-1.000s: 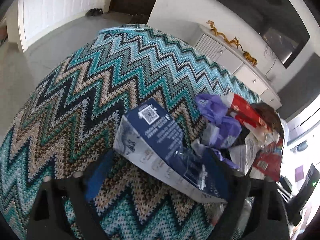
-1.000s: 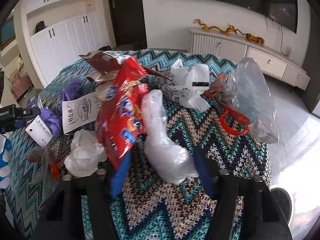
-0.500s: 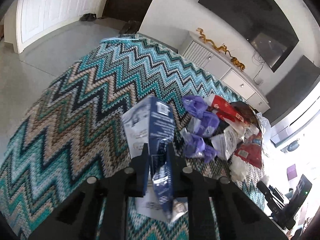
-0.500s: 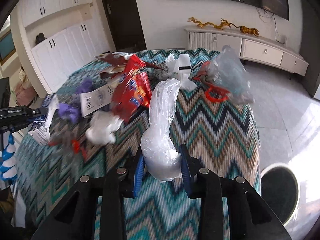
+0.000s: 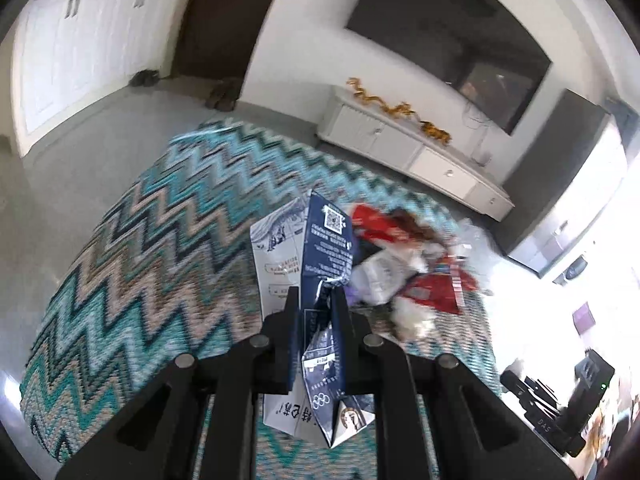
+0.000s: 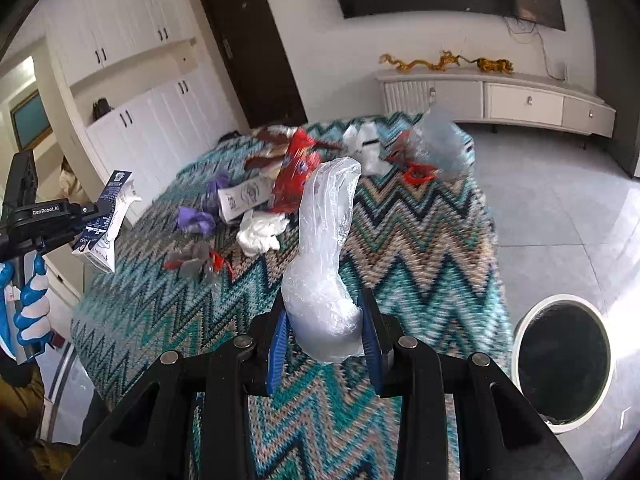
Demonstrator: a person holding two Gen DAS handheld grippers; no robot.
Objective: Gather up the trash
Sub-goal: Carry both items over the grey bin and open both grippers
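The table (image 6: 420, 240), draped in a zigzag cloth, carries a loose heap of trash (image 6: 256, 200) toward its far end, at about eleven o'clock from the right gripper (image 6: 324, 328): red wrappers, purple scraps, white tissue, a clear bag. On the floor at four o'clock in the right wrist view stands a round white-rimmed bin (image 6: 564, 360); its inside is dark and I cannot tell what, if anything, lies in it. The right gripper's blue fingers (image 6: 278, 340) are clenched on a crumpled clear plastic bag (image 6: 324, 264), which stands up from them, clear of the cloth. The left gripper (image 5: 316, 312) is clamped on a flattened navy and white carton (image 5: 324, 248), lifted off the table; a gloved hand (image 6: 32, 308) carries it at nine o'clock in the right view. The step in hand looks like carrying both pieces to the bin. To do it well, keep both grips firm, bring each piece over the bin's mouth, and release only there, since the limp bag may drift or snag on the rim.
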